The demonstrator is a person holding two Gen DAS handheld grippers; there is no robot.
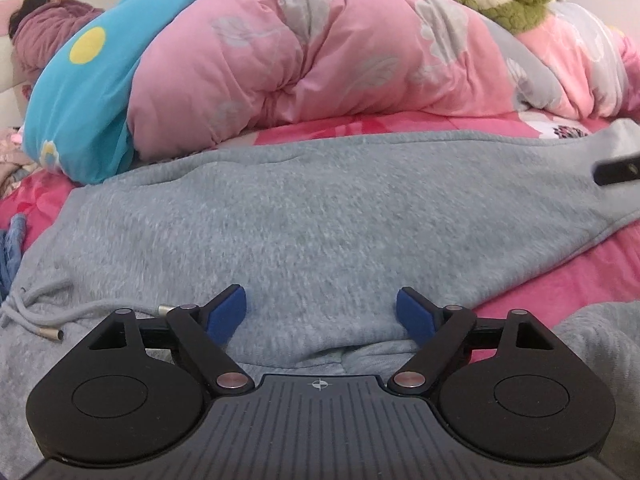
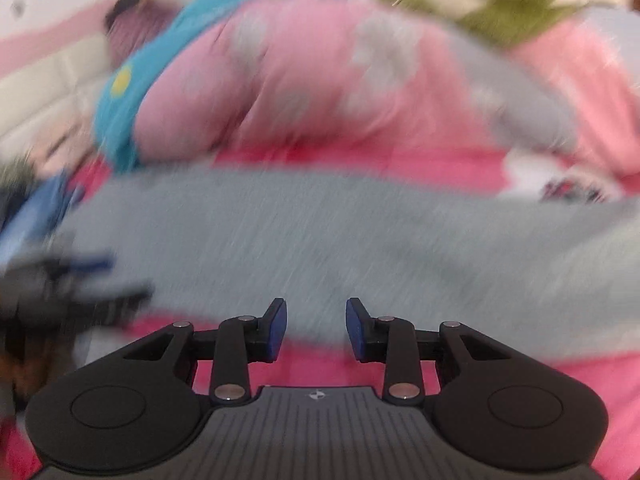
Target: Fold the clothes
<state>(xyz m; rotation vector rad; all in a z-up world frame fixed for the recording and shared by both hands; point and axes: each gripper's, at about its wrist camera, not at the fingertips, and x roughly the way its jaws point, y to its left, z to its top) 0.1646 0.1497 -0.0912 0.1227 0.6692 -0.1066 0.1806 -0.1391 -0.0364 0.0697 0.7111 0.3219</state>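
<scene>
Now both claws, left claw (image 1: 320, 312) and right claw (image 2: 316, 328), hang spread over the grey garment (image 1: 320, 216).

The left wrist camera sits just behind its own fingers, tilted down and close over the grey sweatpants (image 1: 320, 216) on the bed; the right wrist camera looks the same way from a little further back, badly blurred; both share the grey garment, the pink quilt (image 1: 320, 52) beyond and the turquoise cover (image 2: 120, 112)
</scene>
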